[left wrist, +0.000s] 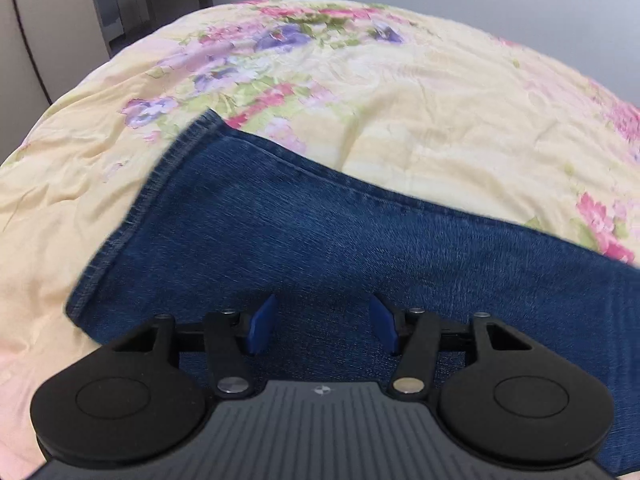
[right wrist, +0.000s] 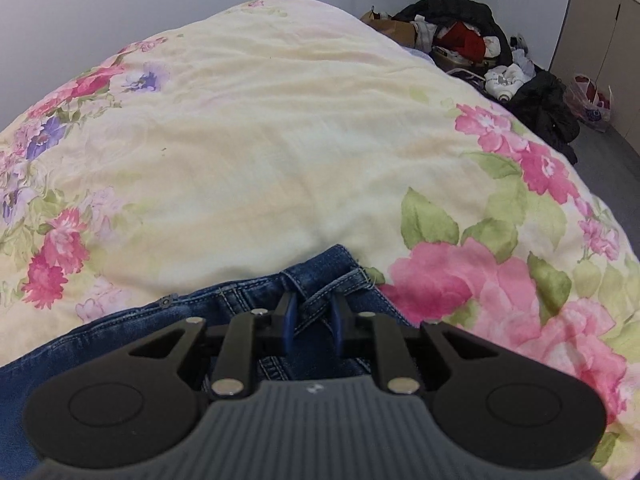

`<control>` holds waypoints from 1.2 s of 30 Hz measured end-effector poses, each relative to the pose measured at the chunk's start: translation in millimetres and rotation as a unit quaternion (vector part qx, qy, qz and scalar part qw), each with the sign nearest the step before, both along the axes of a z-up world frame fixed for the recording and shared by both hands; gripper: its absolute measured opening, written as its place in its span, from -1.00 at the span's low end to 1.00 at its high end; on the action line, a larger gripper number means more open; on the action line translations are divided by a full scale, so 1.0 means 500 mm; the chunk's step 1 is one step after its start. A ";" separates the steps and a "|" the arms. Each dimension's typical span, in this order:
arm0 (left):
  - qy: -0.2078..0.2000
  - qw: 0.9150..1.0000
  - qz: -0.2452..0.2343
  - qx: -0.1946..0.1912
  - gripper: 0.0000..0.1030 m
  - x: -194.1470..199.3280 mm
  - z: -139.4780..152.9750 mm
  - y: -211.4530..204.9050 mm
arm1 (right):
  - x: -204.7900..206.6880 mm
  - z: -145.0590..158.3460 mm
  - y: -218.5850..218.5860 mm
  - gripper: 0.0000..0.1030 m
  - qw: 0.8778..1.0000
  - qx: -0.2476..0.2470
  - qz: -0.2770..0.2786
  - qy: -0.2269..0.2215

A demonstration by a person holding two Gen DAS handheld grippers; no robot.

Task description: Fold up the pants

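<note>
The left gripper [left wrist: 324, 326] hung low over the leg end of the blue jeans [left wrist: 304, 232], pointing forward along the denim toward the far side of the bed. Its blue pads [left wrist: 262, 330] stood well apart with only the flat cloth showing between them, so the jaws were wide open and held nothing. The stitched hem [left wrist: 160, 188] of the leg ran off diagonally ahead and to the left of the fingers, lying on the yellow floral quilt [left wrist: 420, 128].

The right gripper [right wrist: 312, 316] was set at the waist end of the jeans [right wrist: 132, 332], also aimed forward and tipped down toward the bedding. Its blue pads [right wrist: 290, 316] were drawn close together, with a narrow gap in which a belt loop [right wrist: 316, 300] and a bunch of the waistband sat. The jaws looked closed on that denim, though whether the pads pressed it firmly could not be told from this angle. A small metal rivet [right wrist: 166, 301] showed on the waistband to the left of the fingers.

The jeans lay stretched across the near part of the quilt [right wrist: 260, 140], waist to the right and leg to the left. Beyond the bed on the right, a heap of dark and red clothes [right wrist: 464, 40] sat on the floor, with a plastic bag [right wrist: 592, 98] near a closet door [right wrist: 600, 20].
</note>
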State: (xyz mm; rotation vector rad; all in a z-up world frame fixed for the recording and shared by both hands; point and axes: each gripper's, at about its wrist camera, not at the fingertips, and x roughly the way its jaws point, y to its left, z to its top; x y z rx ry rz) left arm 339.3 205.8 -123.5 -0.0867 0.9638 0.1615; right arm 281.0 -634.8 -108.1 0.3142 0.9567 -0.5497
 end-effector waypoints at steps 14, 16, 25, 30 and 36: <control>-0.004 0.999 -0.007 0.032 0.26 -0.082 0.052 0.072 | -0.369 0.094 0.236 -0.39 0.995 0.096 0.037 -0.019; -0.007 0.999 -0.020 0.042 0.26 -0.095 0.063 0.068 | -0.402 0.088 0.322 -0.39 0.992 0.102 0.067 -0.003; -0.013 0.998 -0.039 0.056 0.26 -0.128 0.097 0.072 | -0.382 0.031 0.552 -0.38 0.977 -0.025 0.205 0.046; -0.019 1.000 -0.021 0.004 0.26 -0.145 0.100 0.109 | -0.371 0.009 0.547 -0.92 0.977 -0.003 0.202 0.066; -0.030 0.991 0.028 -0.127 0.37 -0.162 0.078 0.179 | -0.377 -0.005 0.543 -0.94 0.979 0.019 0.186 0.085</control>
